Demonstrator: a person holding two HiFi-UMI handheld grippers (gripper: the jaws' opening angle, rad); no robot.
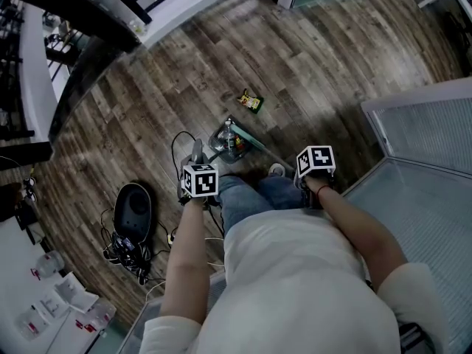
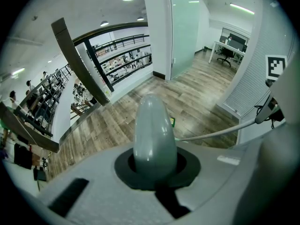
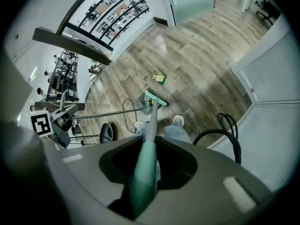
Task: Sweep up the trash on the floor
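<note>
Reaching the loose wrapper (image 1: 251, 102) is what the coming sweep turns on. It lies on the wooden floor (image 1: 332, 57) farther out than the broom head (image 1: 247, 137) and apart from it, with bare boards between. The dustpan (image 1: 221, 144) sits on the opposite, near-left side of that head.

The right gripper (image 1: 306, 172) is clamped on the teal broom handle (image 3: 143, 172), whose shaft runs away from the person, down to the head. The head's long axis runs from far-left to near-right. The left gripper (image 1: 197, 164) is pressed onto the grey dustpan handle (image 2: 154, 135), which stands up from the pan.

The pan seems to hold a clear bottle (image 1: 233, 146) and some coloured scraps, though they are too small to name. The right gripper's broom is the nearer tool to the wrapper. I judge the head must go out past the wrapper and draw it back toward the pan's mouth.

- **On the sweep line:** nothing lies between wrapper and broom.
- **Near left:** a black cable (image 1: 177, 142) loops on the floor beside the pan, and a black rounded object (image 1: 134, 209) sits among wires, well apart.
- **Close behind the broom:** the person's shoe (image 1: 276, 170) is planted there.
- **Right:** a ribbed glass partition (image 1: 435, 124) closes that side.
</note>
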